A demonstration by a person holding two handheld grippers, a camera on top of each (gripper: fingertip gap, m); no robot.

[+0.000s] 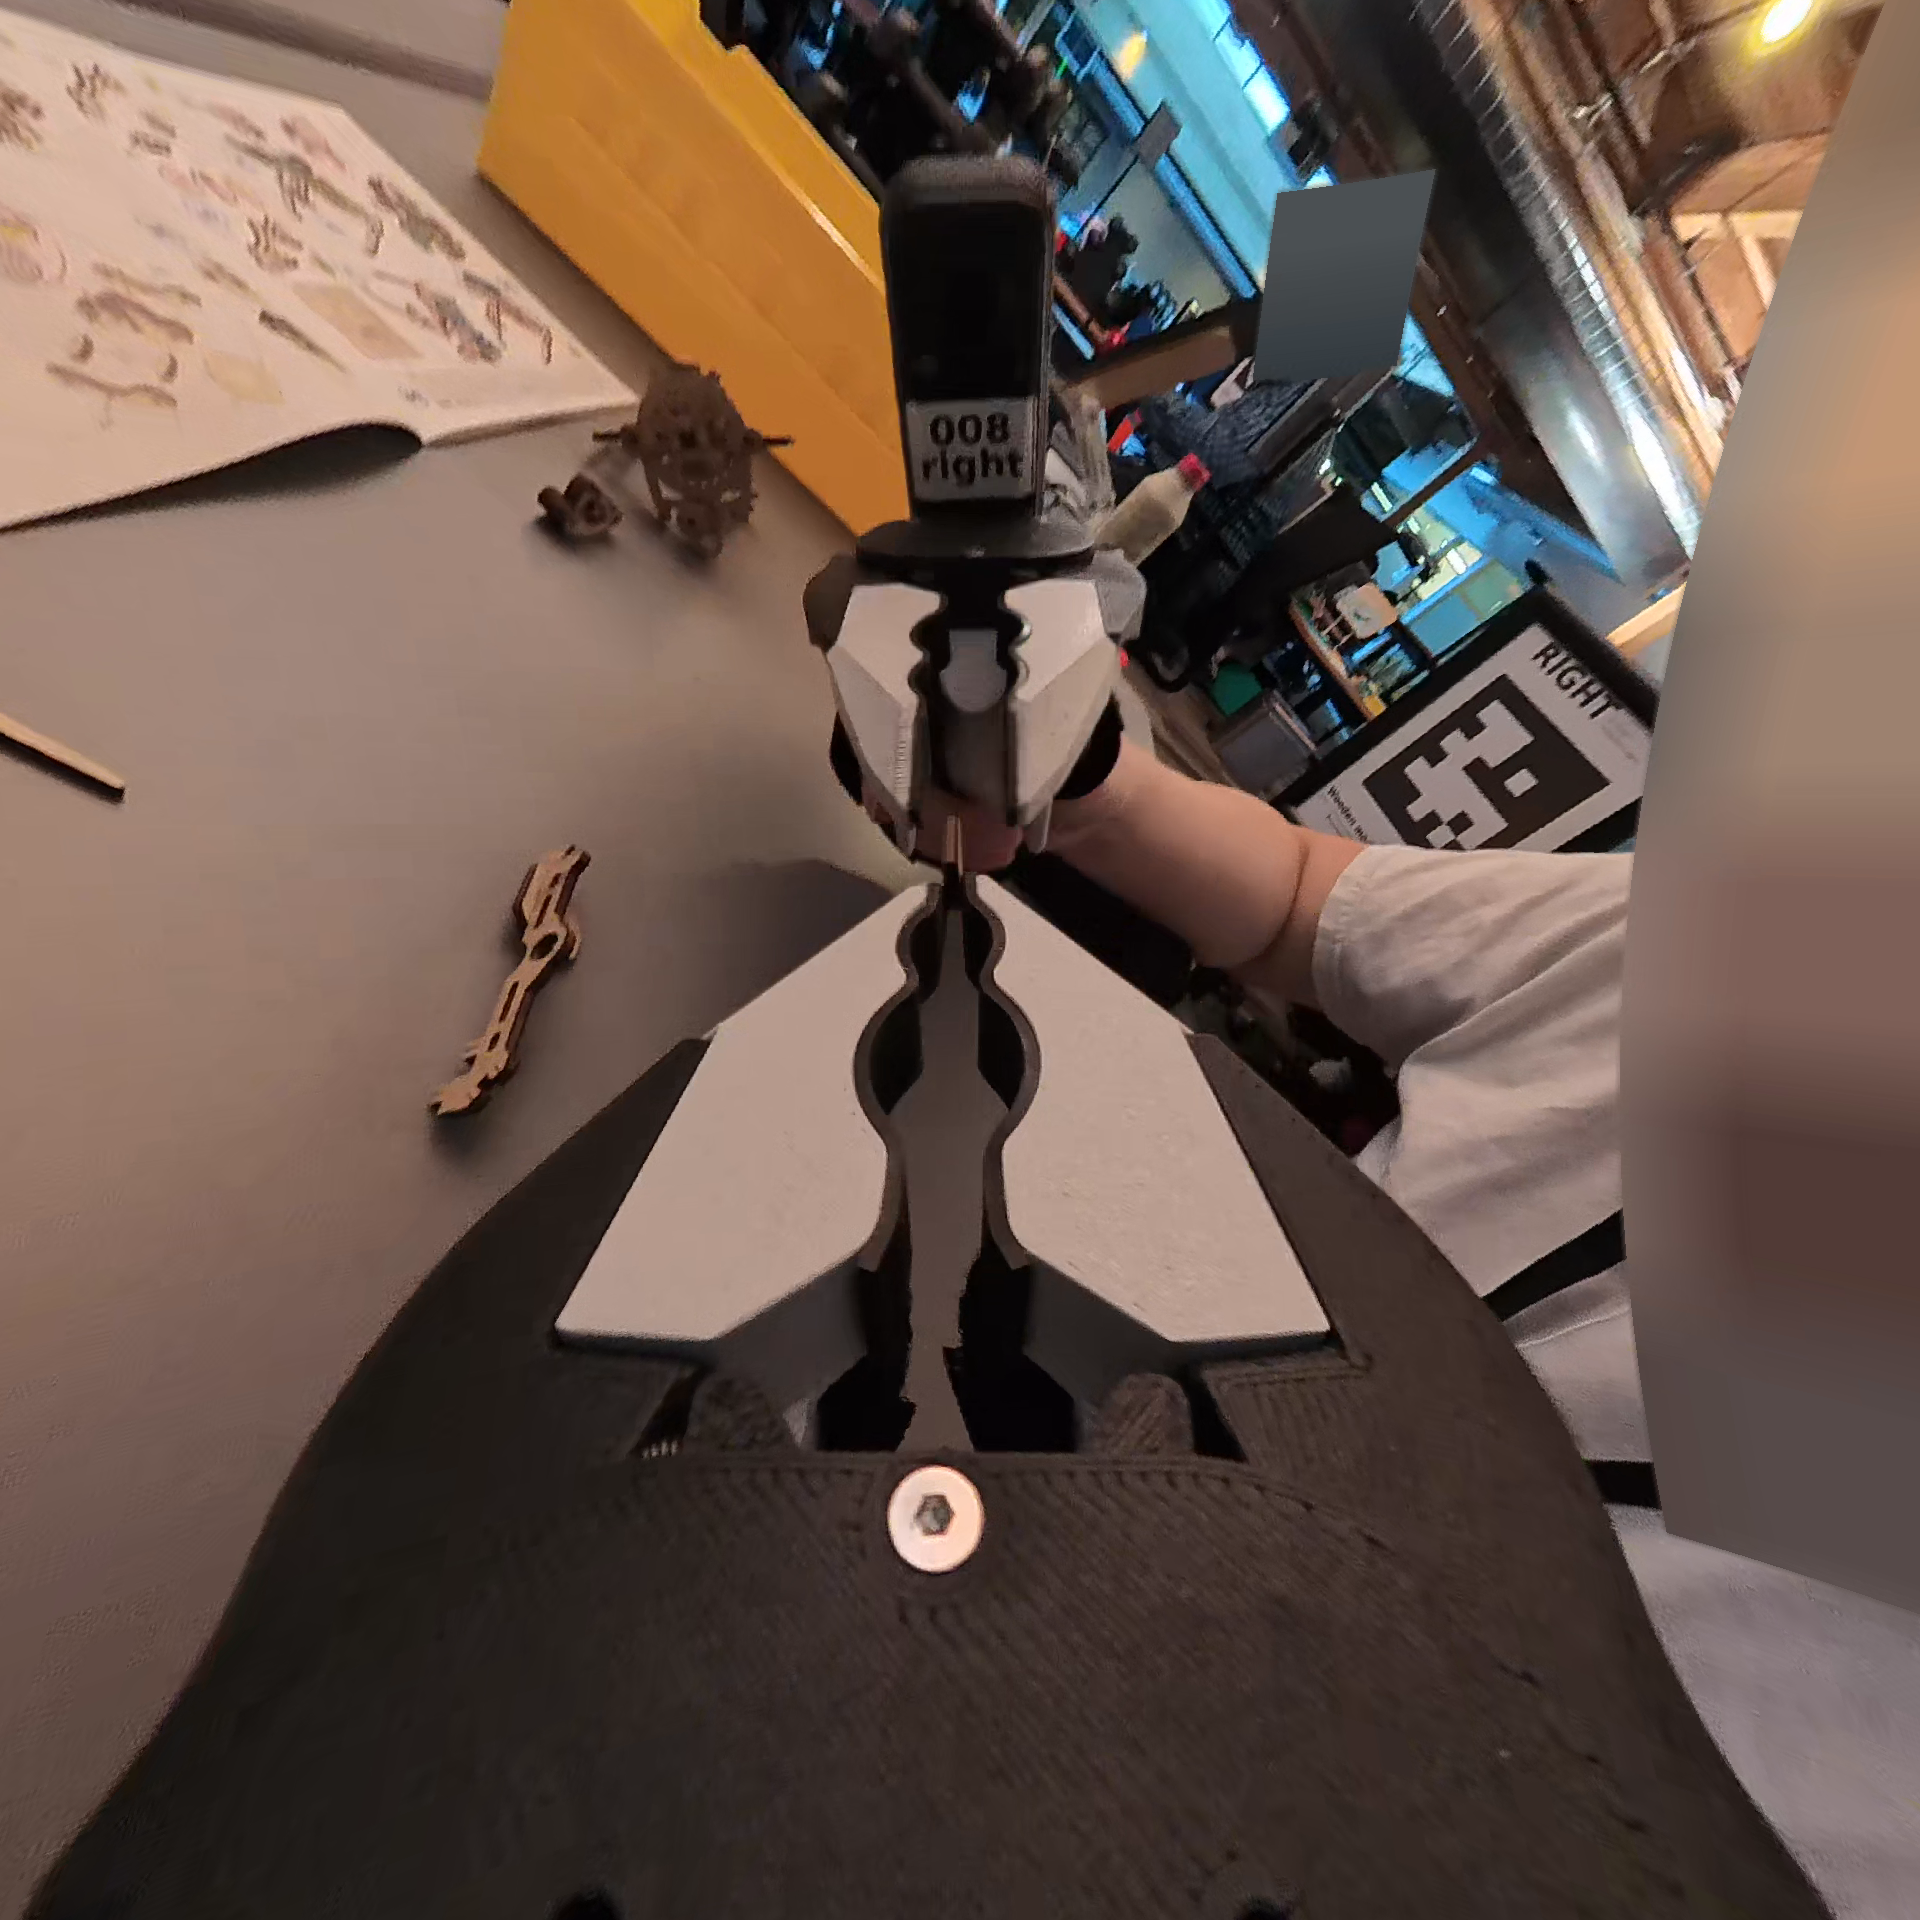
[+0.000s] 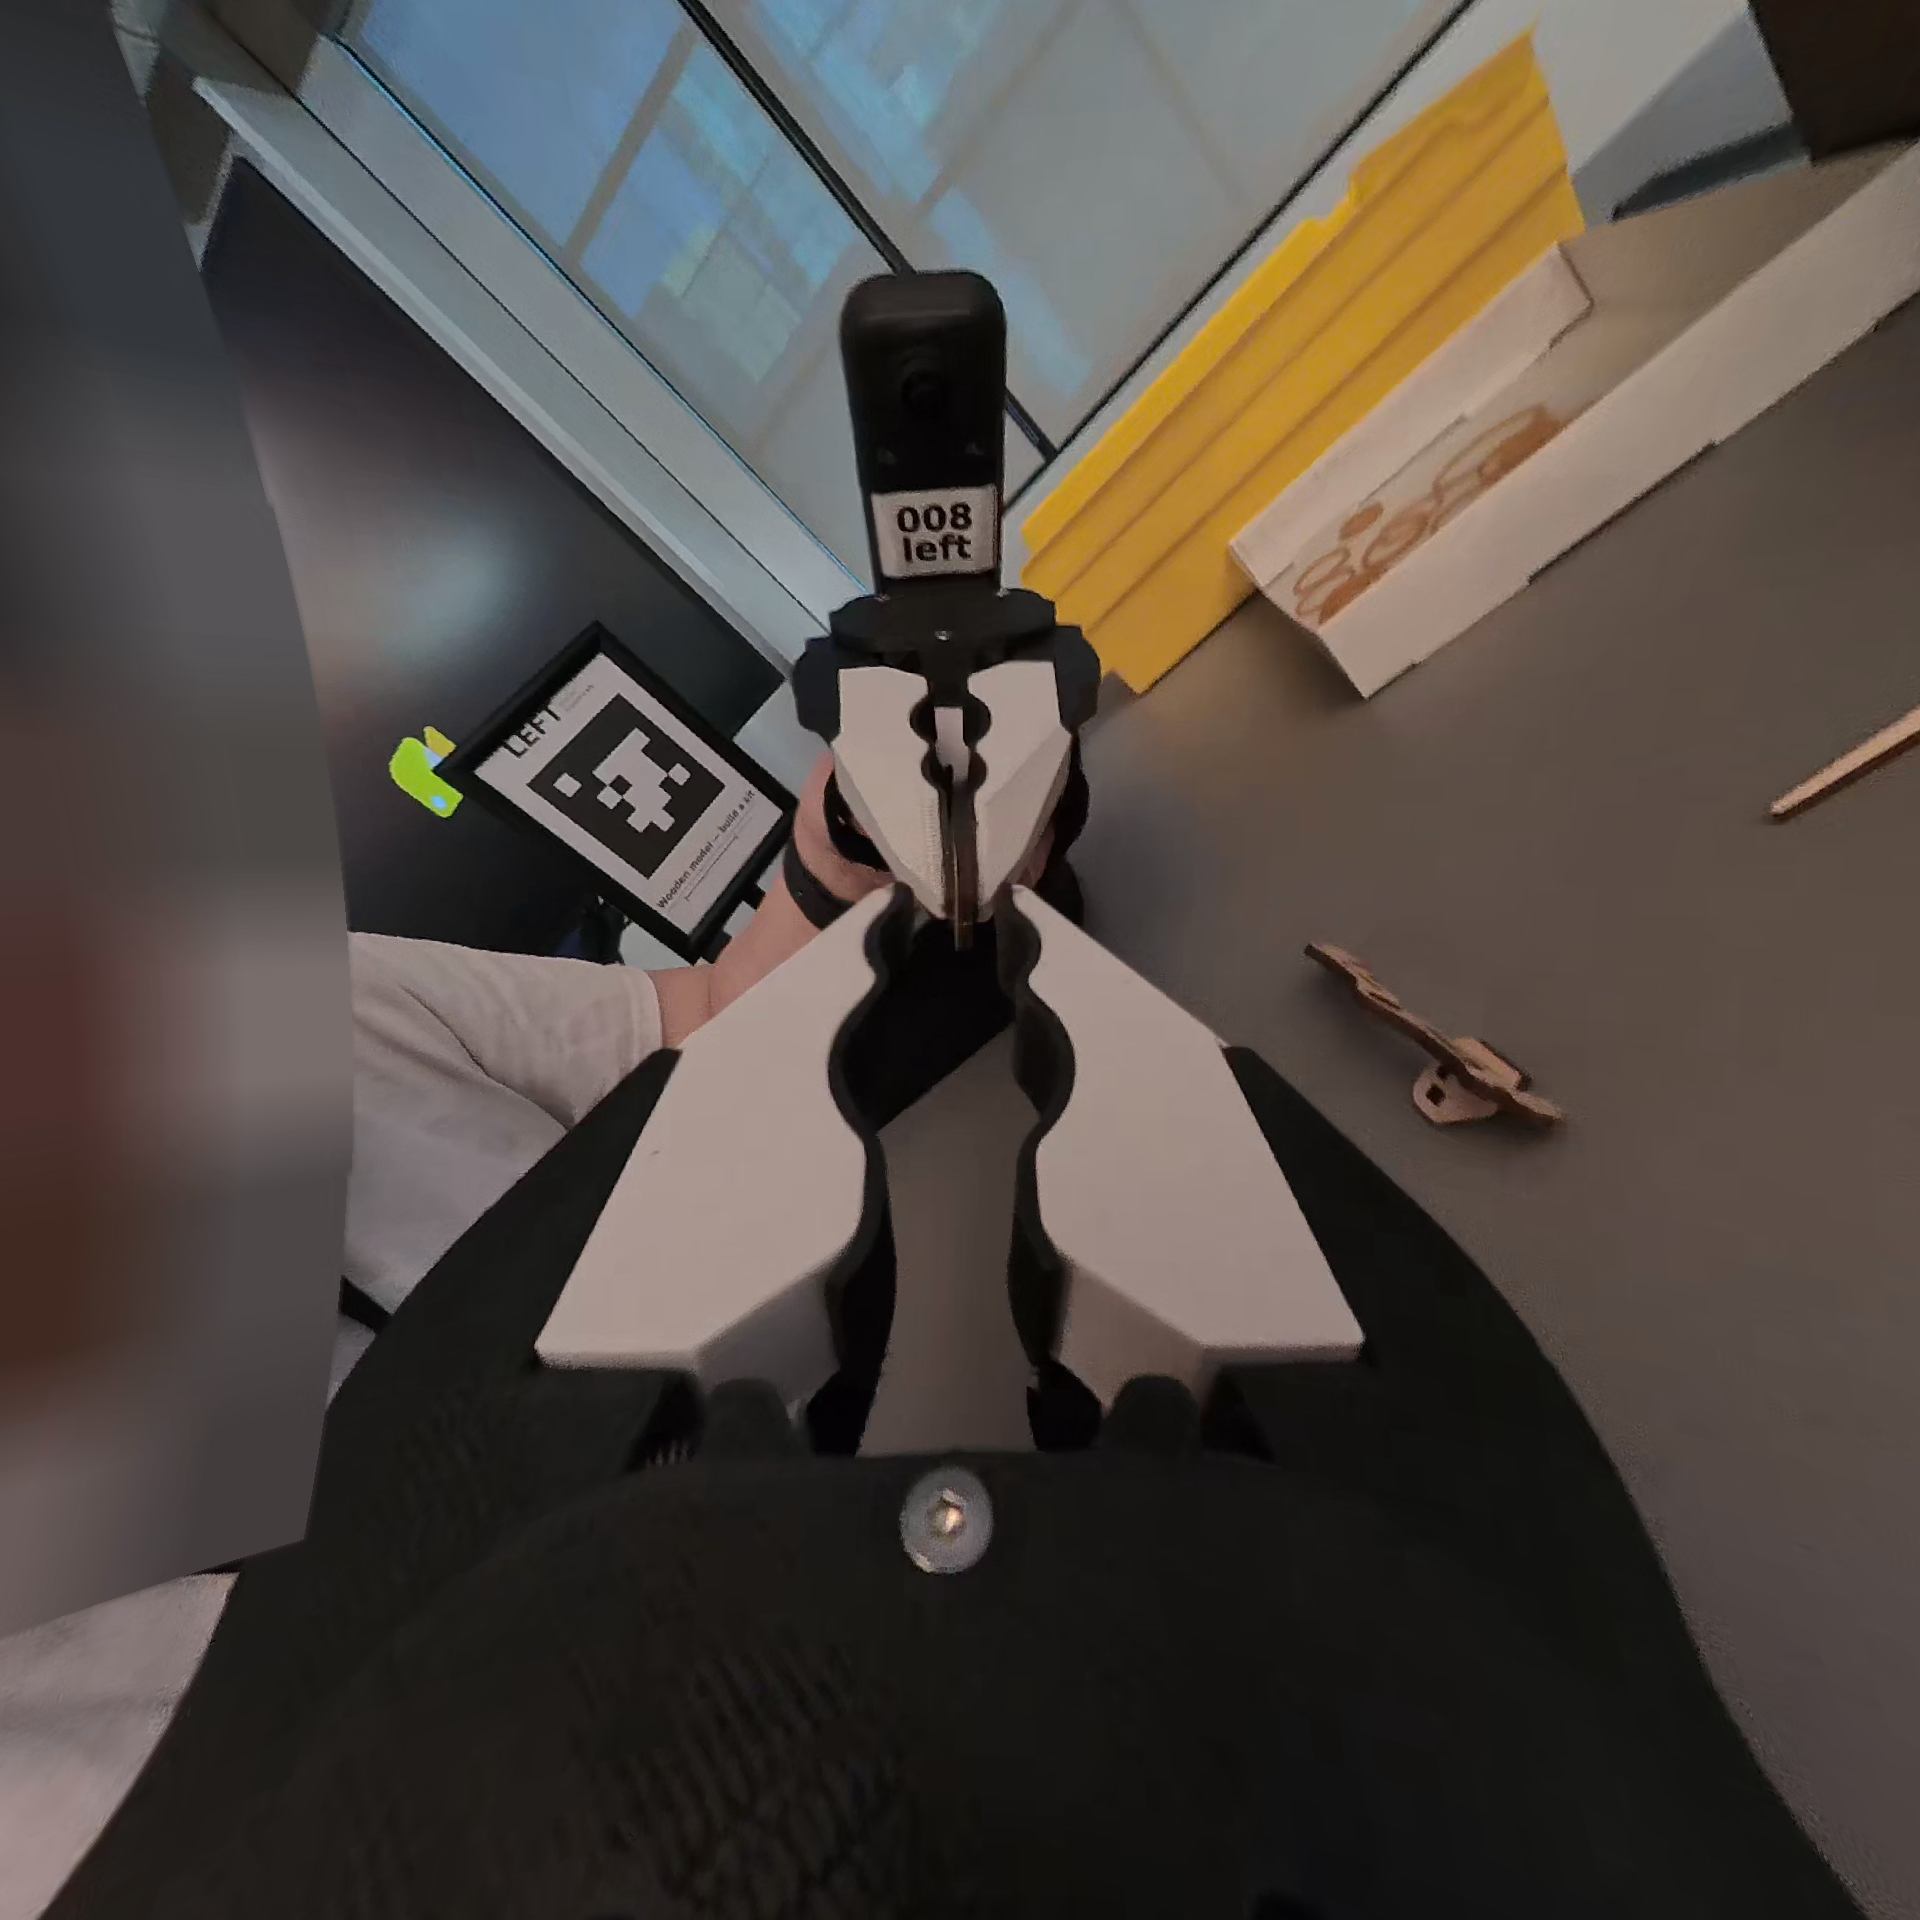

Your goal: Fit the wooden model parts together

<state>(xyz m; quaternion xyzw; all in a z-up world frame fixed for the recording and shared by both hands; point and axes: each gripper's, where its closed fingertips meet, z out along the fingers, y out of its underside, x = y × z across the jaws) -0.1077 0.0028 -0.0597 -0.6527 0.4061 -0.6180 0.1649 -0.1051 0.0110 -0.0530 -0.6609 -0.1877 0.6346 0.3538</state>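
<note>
A thin flat wooden part (image 2: 958,883) is pinched edge-on at the tips of the left gripper (image 1: 954,883), held above the grey table (image 1: 260,727). The right gripper (image 2: 951,914) is parted around it, tip to tip. Misalignment here could snap or drop the part. A flat notched wooden strip (image 1: 520,977) lies unused nearby.

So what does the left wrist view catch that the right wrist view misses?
Only the left wrist view shows the open instruction sheet and the small assembled wooden model standing beside the yellow box.

Only the right wrist view shows the white cardboard tray holding wooden rings, and the windows behind.

Both show the grey table, the yellow box, a flat wooden part lying loose, a thin wooden stick, and the two claws meeting tip to tip.
</note>
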